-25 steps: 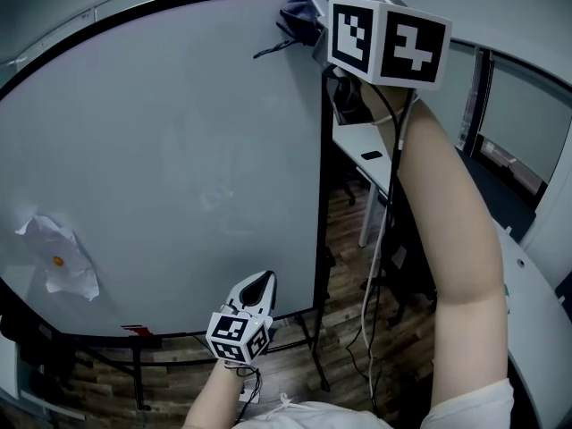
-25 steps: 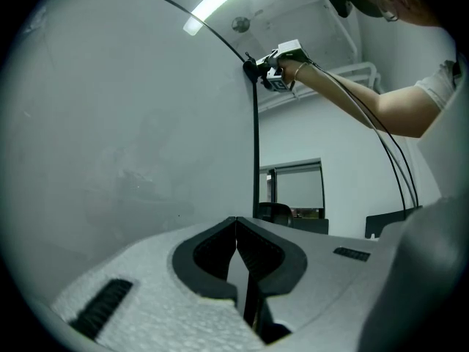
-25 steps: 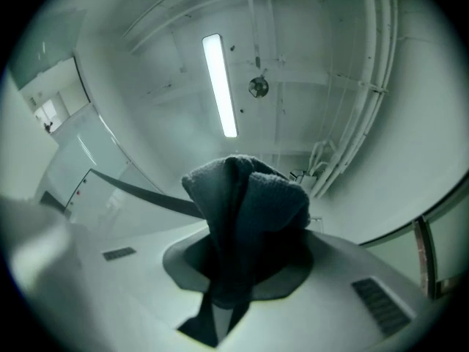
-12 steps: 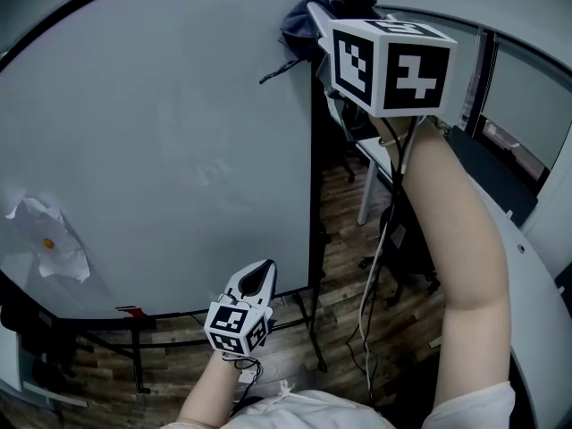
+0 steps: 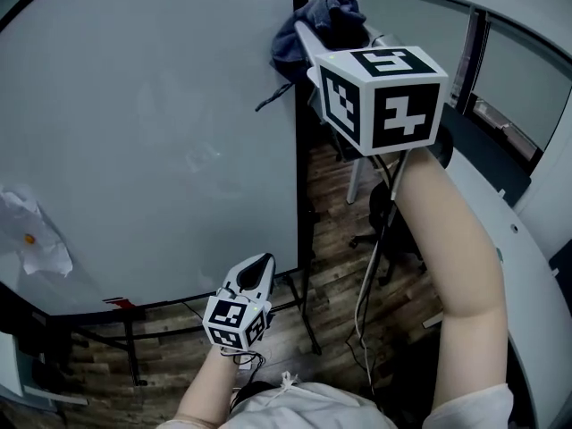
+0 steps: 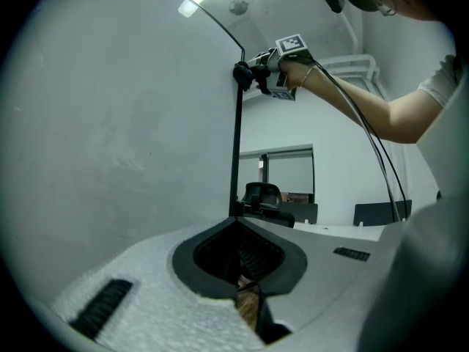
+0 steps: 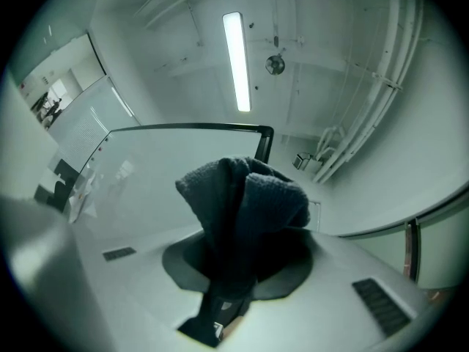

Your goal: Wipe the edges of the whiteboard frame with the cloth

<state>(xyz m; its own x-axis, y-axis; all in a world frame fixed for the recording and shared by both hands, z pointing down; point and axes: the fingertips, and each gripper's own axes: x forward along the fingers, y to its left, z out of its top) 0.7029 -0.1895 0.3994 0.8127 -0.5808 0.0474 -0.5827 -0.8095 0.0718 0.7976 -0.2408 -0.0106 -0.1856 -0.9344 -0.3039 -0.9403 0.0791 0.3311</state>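
Note:
The whiteboard fills the left of the head view, its black frame running down the right side. A dark blue cloth is pressed against that right edge near the top, and my right gripper is shut on it, arm raised. In the right gripper view the cloth bulges out of the right gripper in front of the frame's top corner. My left gripper hangs low near the board's bottom right corner. In its own view the left gripper is shut on nothing.
A crumpled paper sticks to the board at lower left. The board's stand legs rest on wood floor. Right of the frame are a white desk and an office chair. A cable hangs from my right arm.
My right gripper with the cloth has slid from the top right corner a little way down the right frame edge. The left gripper has barely moved.

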